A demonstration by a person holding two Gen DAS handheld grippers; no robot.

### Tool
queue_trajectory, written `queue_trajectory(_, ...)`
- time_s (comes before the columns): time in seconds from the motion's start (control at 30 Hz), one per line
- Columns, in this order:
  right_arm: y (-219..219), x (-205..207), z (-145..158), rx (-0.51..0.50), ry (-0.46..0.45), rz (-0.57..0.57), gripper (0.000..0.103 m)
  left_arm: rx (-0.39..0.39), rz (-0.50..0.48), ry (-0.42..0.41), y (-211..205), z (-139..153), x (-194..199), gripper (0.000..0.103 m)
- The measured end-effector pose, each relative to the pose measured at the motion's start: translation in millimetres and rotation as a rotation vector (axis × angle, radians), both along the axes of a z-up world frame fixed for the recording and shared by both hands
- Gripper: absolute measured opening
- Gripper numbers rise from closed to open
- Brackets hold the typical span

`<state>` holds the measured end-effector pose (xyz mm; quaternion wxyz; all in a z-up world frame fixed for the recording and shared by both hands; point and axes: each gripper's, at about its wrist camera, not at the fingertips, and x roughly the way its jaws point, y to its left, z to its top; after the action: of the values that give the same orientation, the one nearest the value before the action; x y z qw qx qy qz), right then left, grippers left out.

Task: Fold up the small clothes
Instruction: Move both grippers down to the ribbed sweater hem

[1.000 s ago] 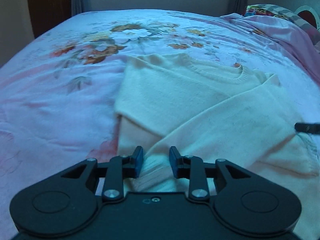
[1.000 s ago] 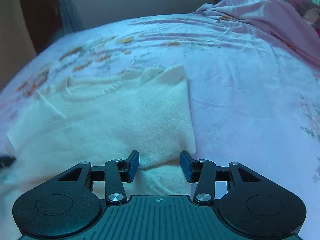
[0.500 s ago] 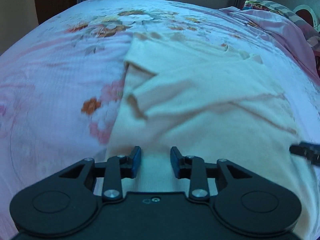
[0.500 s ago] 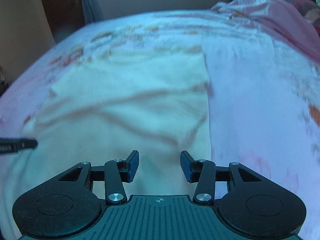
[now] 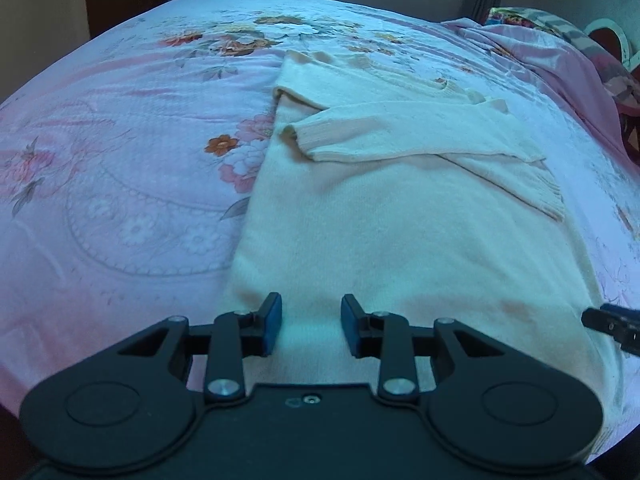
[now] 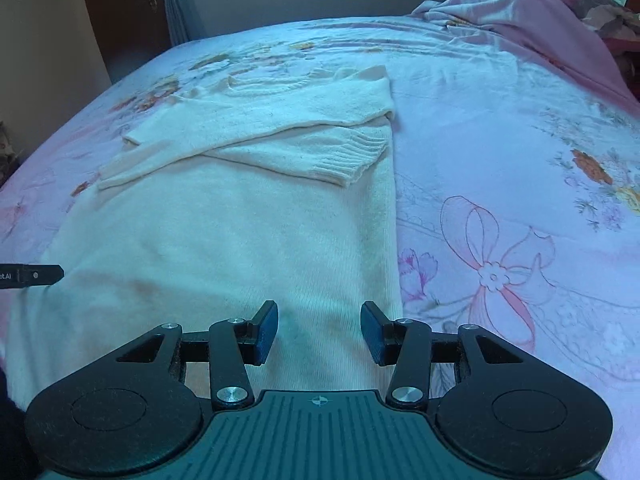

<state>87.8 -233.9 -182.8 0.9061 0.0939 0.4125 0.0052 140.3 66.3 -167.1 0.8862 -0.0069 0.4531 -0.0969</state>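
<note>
A cream knit sweater (image 5: 400, 220) lies flat on the floral bedspread (image 5: 120, 200) — both sleeves folded across its chest, ribbed cuffs showing, neckline at the far end, hem nearest.

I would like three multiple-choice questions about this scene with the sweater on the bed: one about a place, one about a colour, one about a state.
1. Where does the sweater lie?
A. on the floral bedspread
B. on a chair
C. on the floor

2. What colour is the sweater?
A. black
B. cream
C. red

3. How are the sleeves?
A. spread outward
B. hanging off the bed
C. folded across the chest

Answers:
1 A, floral fabric surrounds it.
2 B, the knit looks pale cream.
3 C, both cuffs cross over the body.
</note>
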Motion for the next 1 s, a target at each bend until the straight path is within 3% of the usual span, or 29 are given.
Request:
queue_trajectory(0.17, 0, -24, -3, -0.008, 0.012, 0.002, 0.046, 0.012, 0.01, -0.001, 13, 1, -21, 0.03)
queue_trajectory(0.47, -9, -55, 3, 0.029, 0.031, -0.029, 0.046, -0.051, 0.077, 0.047, 46, -1, -42, 0.03)
queue_trajectory(1.0, -24, -91, -9, 0.064, 0.097, -0.075, 0.046, -0.126, 0.046, 0.165, 56, -23, -63, 0.035)
